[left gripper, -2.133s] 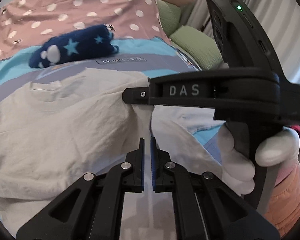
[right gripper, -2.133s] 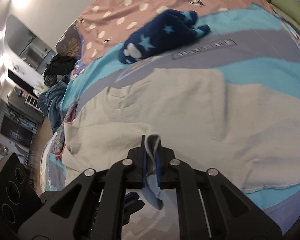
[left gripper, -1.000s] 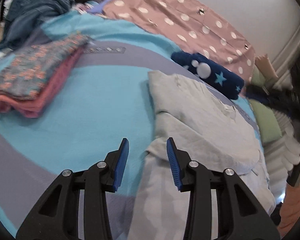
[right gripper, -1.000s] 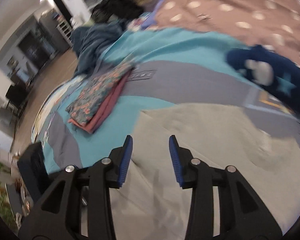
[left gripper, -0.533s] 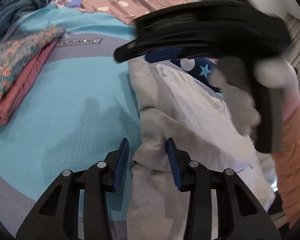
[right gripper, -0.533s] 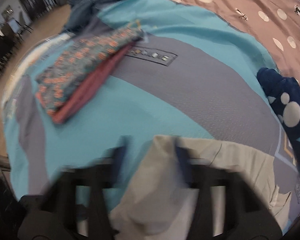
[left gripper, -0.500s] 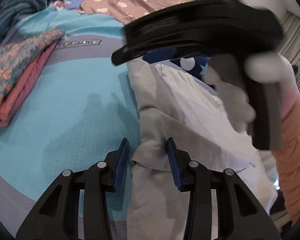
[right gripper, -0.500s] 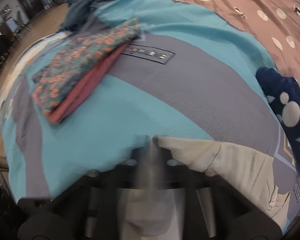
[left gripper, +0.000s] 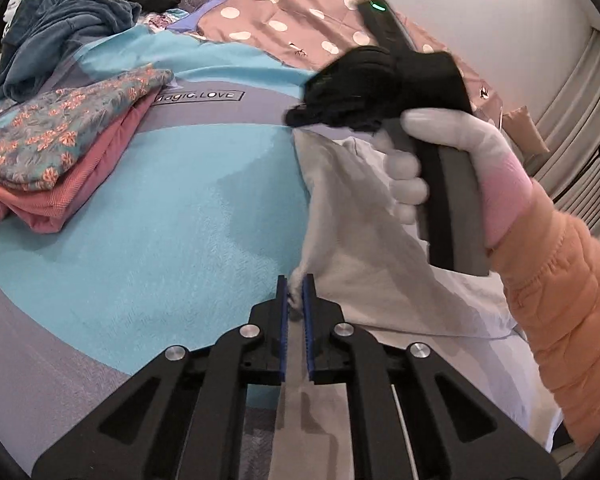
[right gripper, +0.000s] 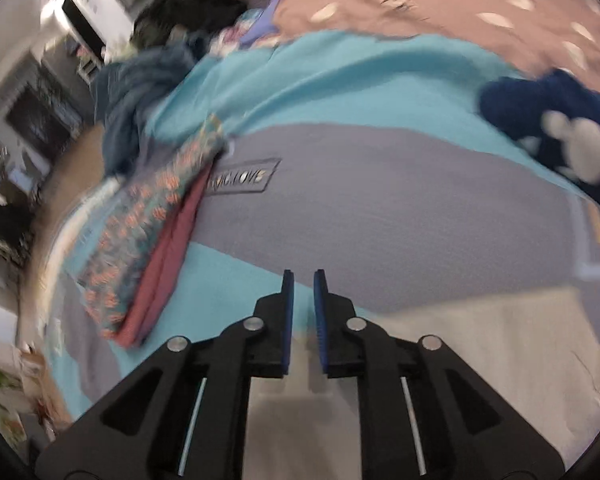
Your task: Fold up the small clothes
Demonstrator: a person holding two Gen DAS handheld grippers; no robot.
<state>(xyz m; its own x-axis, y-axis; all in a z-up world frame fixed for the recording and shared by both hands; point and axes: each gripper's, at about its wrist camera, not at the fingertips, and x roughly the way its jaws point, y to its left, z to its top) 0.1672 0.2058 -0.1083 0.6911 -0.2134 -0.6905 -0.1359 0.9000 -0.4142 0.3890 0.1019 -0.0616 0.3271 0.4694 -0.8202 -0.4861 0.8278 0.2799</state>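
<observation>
While lying on the bed (left gripper: 148, 216), pale grey shirt (left gripper: 364, 216) stretched lengthwise away from the left camera, folded edge facing the floral and pink stack (left gripper: 56, 152). Left hand-held gripper (left gripper: 294, 300) clenched on the near corner of that edge. Right hand-held gripper (right gripper: 303, 300) nearly closed over the far corner; whether cloth is caught cannot be told through blur. Gloved hand (left gripper: 452, 160) above the shirt.
</observation>
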